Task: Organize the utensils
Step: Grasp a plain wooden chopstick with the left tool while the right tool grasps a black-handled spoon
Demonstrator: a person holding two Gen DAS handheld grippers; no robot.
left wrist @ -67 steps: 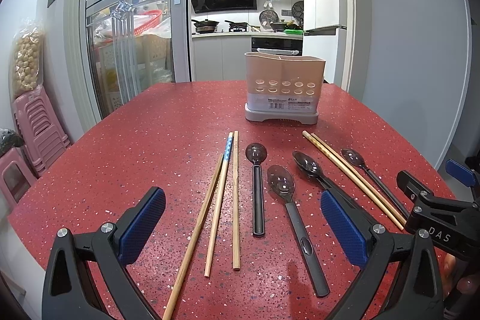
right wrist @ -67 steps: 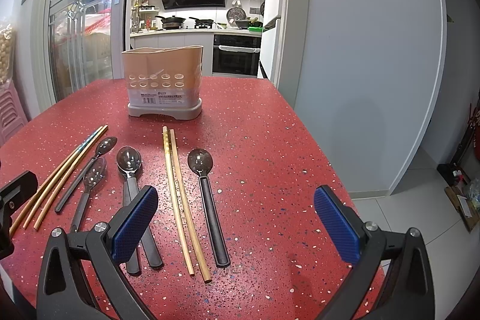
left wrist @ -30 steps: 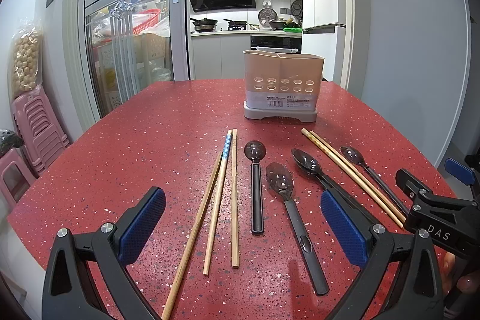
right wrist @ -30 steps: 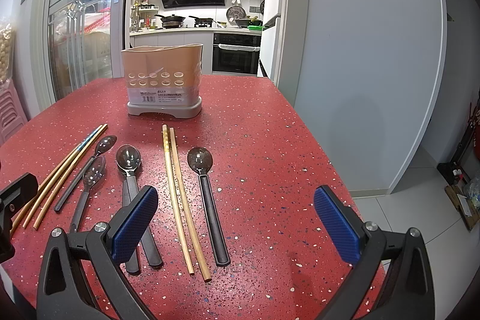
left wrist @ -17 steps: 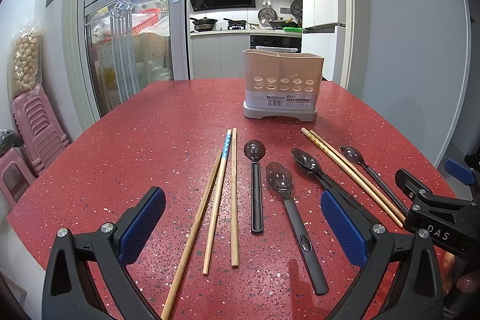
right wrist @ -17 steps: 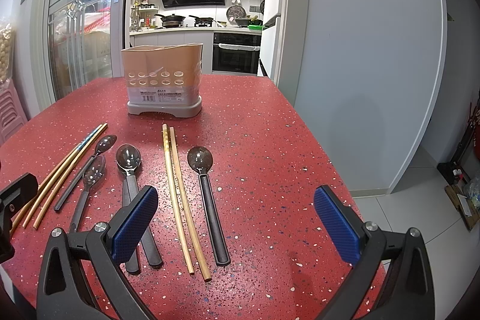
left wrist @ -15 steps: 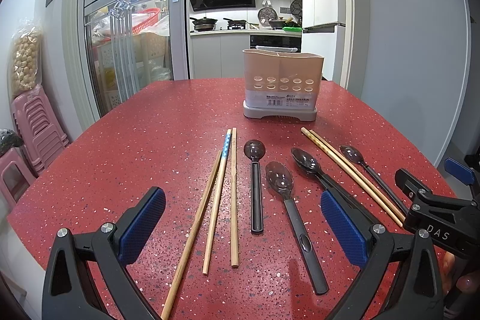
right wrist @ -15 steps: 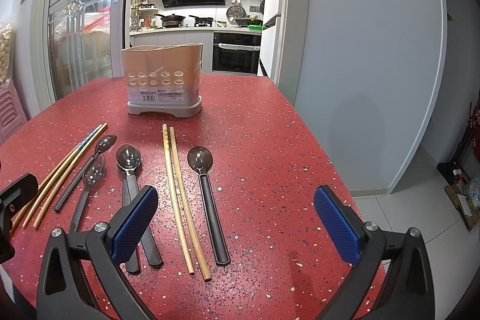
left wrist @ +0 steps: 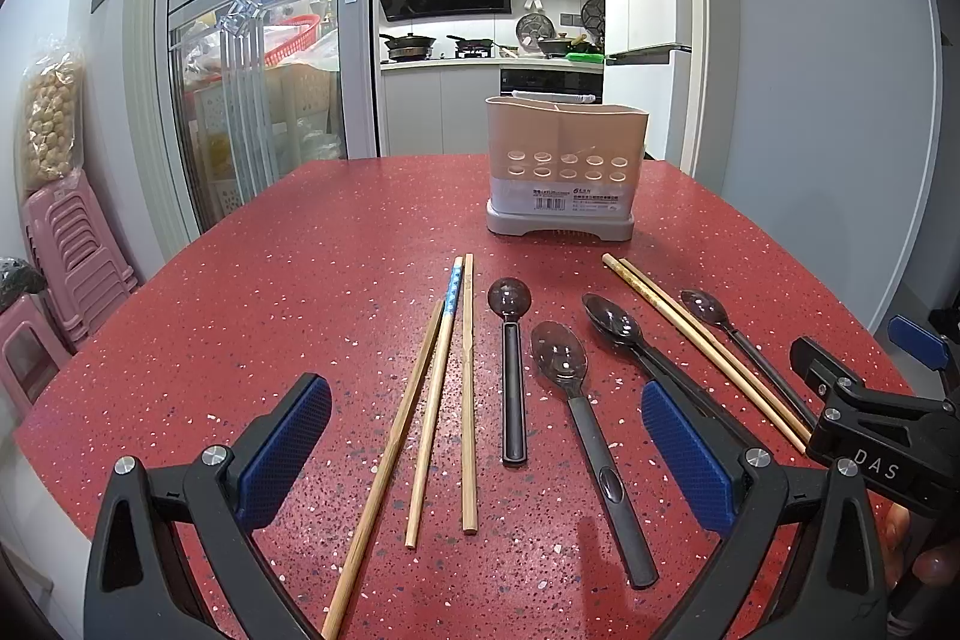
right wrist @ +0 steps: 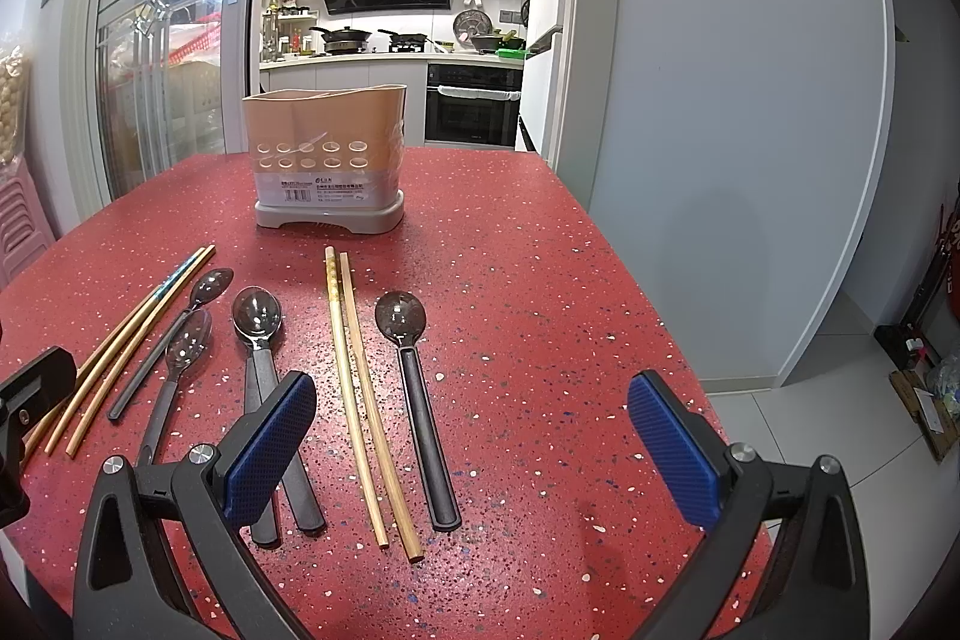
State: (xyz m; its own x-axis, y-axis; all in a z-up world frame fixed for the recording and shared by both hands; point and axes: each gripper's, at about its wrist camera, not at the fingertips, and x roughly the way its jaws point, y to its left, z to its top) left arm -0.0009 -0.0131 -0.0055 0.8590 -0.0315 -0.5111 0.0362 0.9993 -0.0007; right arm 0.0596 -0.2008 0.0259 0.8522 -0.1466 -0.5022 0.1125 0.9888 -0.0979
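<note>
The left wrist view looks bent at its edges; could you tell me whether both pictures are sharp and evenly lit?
Left wrist view: fisheye bows the door frame, dark vignette in corners, spoons sharp. Right wrist view: same bowing along the wall edge, utensil holder crisp, soft even light, faint shadows.

Red speckled table, beige holder

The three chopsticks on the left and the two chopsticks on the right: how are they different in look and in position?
The left three chopsticks fan apart toward the near end, while the right pair lies side by side. One of the left three has a blue patterned band near its far end; the right pair is paler, and one has small markings there. The left three lie left of all the spoons; the right pair lies between spoons. All lie flat on the red table.
</note>
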